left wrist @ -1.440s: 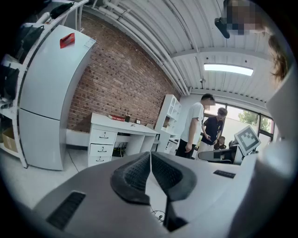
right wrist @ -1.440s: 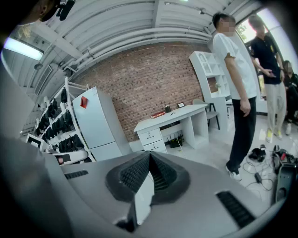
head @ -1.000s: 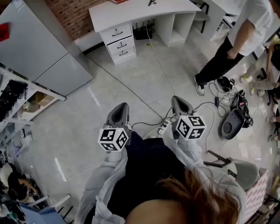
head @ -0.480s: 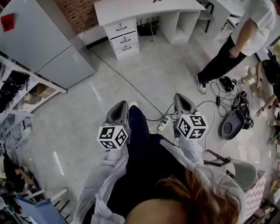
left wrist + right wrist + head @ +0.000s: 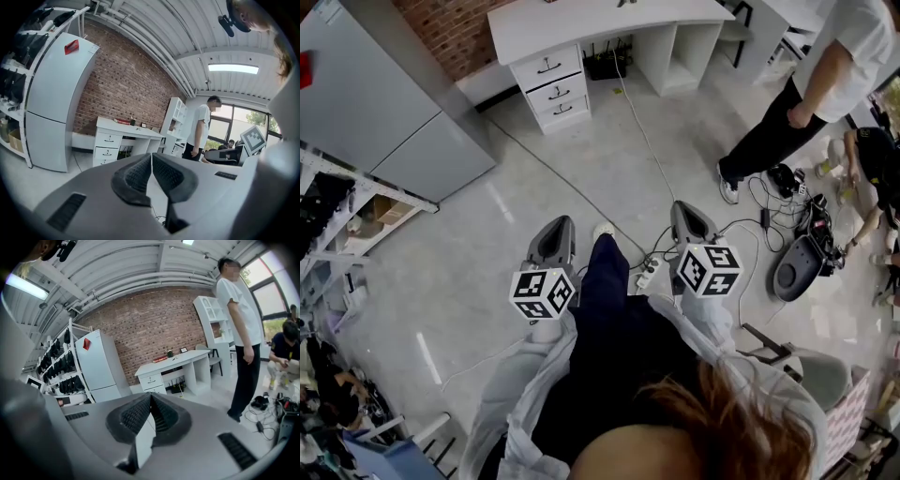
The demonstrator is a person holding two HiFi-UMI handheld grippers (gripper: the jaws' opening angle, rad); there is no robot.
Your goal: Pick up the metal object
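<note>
Touching ribbed dark pads [image 5: 136,176], left gripper [image 5: 151,156]

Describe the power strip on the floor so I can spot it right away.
From the white desk at the brick wall, come down the floor toward the wearer. The power strip lies just right of the wearer's white shoe in the head view. It is a short white bar, unlike the black cable tangle by the standing person.

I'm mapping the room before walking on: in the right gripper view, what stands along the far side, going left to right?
Shelf rack → fridge → desk → standing person → crouching person.
</note>
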